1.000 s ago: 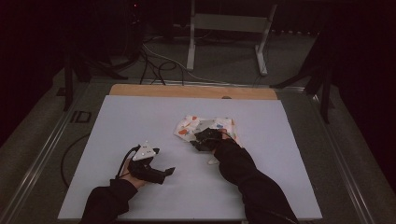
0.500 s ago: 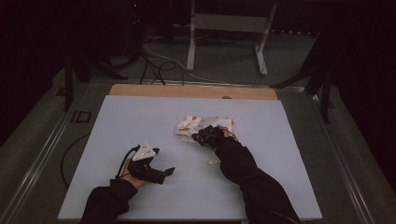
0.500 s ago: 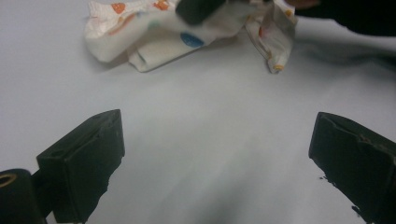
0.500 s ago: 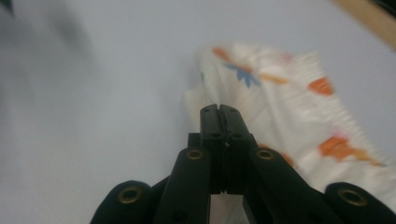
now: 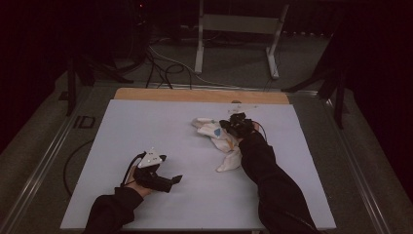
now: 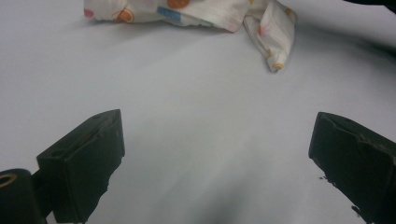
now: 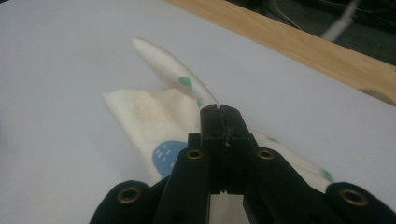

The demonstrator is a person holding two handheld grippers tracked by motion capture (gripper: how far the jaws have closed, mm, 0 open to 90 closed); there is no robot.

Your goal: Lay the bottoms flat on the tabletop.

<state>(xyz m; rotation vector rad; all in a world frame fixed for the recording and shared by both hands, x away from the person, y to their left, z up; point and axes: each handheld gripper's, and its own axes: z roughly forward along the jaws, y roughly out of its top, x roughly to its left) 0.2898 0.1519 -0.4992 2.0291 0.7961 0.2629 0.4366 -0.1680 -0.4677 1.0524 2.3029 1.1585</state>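
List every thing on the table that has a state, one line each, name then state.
Patterned cloth: crumpled, partly lifted at one edge, the rest trailing on the table.
Right gripper: jaws shut on the cloth's edge.
Left gripper: jaws wide open, nothing between them, apart from the cloth.
White table: flat, bare around the cloth.

White patterned cloth point(image 5: 220, 141), crumpled, one edge lifted, mid-table
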